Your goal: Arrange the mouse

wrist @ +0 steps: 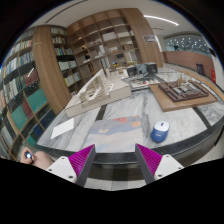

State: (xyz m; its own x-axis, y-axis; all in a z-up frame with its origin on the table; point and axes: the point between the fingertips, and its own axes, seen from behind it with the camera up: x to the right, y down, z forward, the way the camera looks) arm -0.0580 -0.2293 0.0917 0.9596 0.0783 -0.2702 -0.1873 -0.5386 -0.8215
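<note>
A small blue and white object (160, 130), possibly the mouse, sits on the pale table (110, 108) beyond my right finger. A grey mat (120, 129) with an orange mark lies flat on the table, just ahead of the fingers and left of the blue object. My gripper (115, 152) is open, its magenta pads (80, 158) spread wide, with nothing between them. It hovers over the near part of the table, short of the mat.
A white sheet of paper (62, 127) lies on the table to the left. A wooden table (185, 97) with a dark tray stands at the right. Bookshelves (40, 75) line the left wall and the back of the room.
</note>
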